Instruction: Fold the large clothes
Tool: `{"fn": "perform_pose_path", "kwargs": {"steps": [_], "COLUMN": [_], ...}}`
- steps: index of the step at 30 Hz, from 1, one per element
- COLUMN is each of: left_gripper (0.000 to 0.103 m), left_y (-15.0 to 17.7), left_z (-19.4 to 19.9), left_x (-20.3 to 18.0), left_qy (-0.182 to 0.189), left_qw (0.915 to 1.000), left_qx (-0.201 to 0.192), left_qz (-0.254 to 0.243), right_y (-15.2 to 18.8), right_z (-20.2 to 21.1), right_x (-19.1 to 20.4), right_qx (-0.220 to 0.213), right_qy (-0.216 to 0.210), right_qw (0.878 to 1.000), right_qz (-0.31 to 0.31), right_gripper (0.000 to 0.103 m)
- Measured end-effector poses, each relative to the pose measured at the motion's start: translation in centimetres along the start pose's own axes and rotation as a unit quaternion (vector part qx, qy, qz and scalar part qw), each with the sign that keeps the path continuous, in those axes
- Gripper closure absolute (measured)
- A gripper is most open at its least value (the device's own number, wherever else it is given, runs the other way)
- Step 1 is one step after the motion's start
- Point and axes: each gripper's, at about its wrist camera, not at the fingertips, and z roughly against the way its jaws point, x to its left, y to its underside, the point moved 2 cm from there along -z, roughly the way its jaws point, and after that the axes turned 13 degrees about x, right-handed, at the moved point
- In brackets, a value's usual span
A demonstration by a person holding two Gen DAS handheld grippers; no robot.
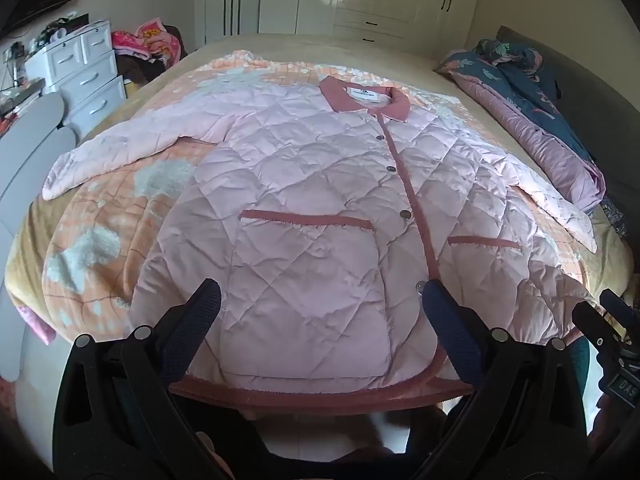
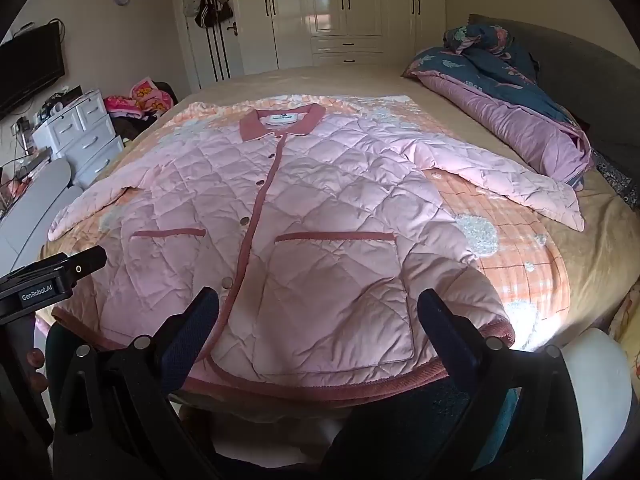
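A pink quilted jacket (image 1: 304, 184) with darker pink collar, placket and pocket trim lies flat and buttoned on the bed, sleeves spread to both sides; it also shows in the right wrist view (image 2: 320, 200). My left gripper (image 1: 320, 300) is open and empty, hovering above the hem over the left pocket. My right gripper (image 2: 318, 304) is open and empty, above the hem over the right pocket. The right gripper's body (image 1: 616, 344) shows at the edge of the left wrist view, and the left gripper's body (image 2: 48, 284) shows in the right wrist view.
An orange patterned blanket (image 2: 500, 216) lies under the jacket on the tan bed (image 2: 344, 84). A bundled purple and blue quilt (image 2: 512, 104) lies at the right by the headboard. White drawers (image 2: 80, 136) and piled clothes (image 2: 140, 100) stand left. Wardrobes (image 2: 344, 8) are behind.
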Motion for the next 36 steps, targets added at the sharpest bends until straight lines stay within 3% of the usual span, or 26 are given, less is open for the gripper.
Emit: {"fn": "perform_pose_path", "kwargs": {"steps": [36], "left_gripper": [0.008], "left_y": [-0.68], "left_z": [0.49], "left_x": [-0.91], "left_qy": [0.0], "left_qw": [1.0], "left_qx": [-0.005], "left_qz": [-0.002], "right_y": [0.19], "right_z": [0.72], "right_x": [0.26], "right_qx": [-0.003], "right_qy": [-0.003], "right_qw": [1.0], "right_qz": [0.003], "right_gripper": [0.004]}}
